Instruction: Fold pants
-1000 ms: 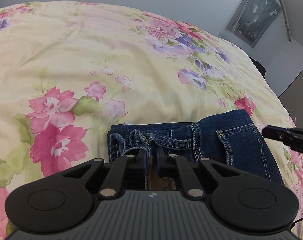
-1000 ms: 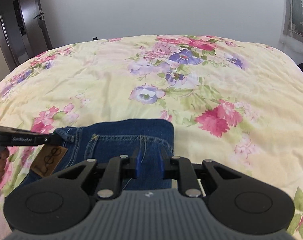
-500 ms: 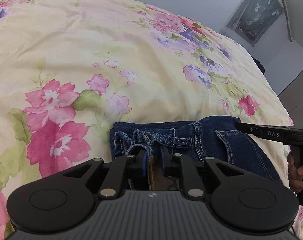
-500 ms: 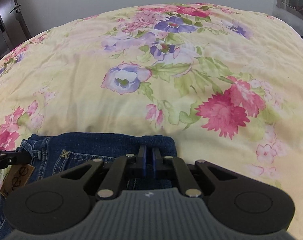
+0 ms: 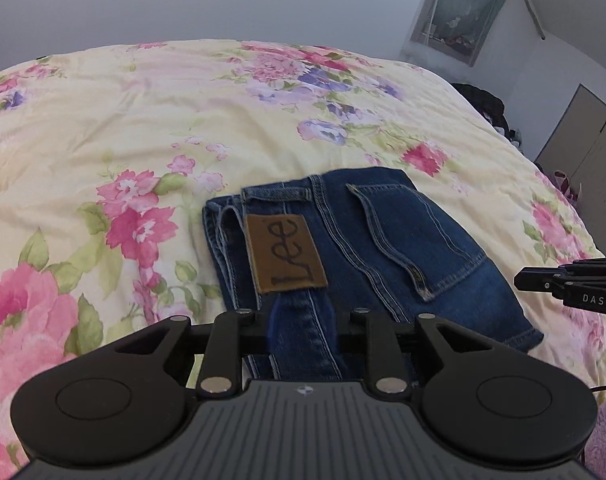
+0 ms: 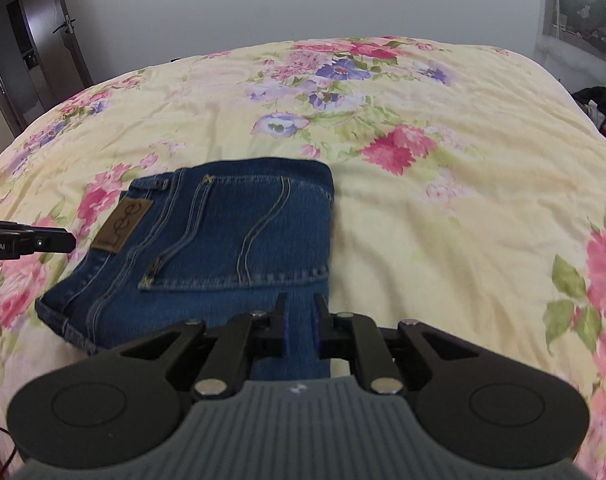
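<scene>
We see the dark blue denim pants (image 5: 367, 248), folded into a compact rectangle, lying flat on the bed's pale yellow floral quilt (image 5: 115, 120), brown leather waistband patch (image 5: 285, 254) and back pocket facing up. Our left gripper (image 5: 303, 328) hovers at the near edge by the patch, fingers narrow and opening, pressing nothing. Our right gripper (image 6: 301, 320) sits at the near right corner, fingers narrow, opening, denim showing between them but not pinched.
</scene>
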A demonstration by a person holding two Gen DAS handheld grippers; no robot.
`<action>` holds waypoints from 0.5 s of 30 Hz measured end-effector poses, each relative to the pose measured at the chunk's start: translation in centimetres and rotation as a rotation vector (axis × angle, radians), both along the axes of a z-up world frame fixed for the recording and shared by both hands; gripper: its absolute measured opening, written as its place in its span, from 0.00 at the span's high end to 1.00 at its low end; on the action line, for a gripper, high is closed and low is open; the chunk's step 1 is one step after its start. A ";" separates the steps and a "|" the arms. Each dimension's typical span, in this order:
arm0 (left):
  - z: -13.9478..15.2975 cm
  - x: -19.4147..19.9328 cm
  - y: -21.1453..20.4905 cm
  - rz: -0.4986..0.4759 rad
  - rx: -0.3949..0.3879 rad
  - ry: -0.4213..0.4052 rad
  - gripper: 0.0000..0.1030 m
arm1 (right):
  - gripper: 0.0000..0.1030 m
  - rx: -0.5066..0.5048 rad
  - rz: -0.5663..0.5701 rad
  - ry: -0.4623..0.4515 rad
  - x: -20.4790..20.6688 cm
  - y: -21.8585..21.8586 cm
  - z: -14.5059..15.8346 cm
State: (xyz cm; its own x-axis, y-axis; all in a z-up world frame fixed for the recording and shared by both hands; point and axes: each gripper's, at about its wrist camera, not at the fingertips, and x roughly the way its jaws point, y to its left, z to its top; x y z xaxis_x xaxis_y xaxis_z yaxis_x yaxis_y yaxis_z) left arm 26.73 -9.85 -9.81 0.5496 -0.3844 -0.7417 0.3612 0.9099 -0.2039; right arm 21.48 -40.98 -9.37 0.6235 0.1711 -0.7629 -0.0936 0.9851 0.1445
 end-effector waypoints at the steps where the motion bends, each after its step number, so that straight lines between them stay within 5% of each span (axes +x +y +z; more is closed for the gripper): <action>1: -0.4 -0.5 -0.2 -0.001 0.013 0.002 0.75 | 0.93 -0.011 -0.004 0.001 -1.1 0.2 -0.3; 7: -3.4 -1.5 0.3 0.058 0.099 0.067 0.83 | 0.93 0.013 -0.054 0.054 -5.4 1.2 -3.5; 15: -5.6 -0.9 1.3 0.097 0.036 0.135 0.83 | 0.94 0.075 -0.087 0.169 -4.7 1.2 -7.5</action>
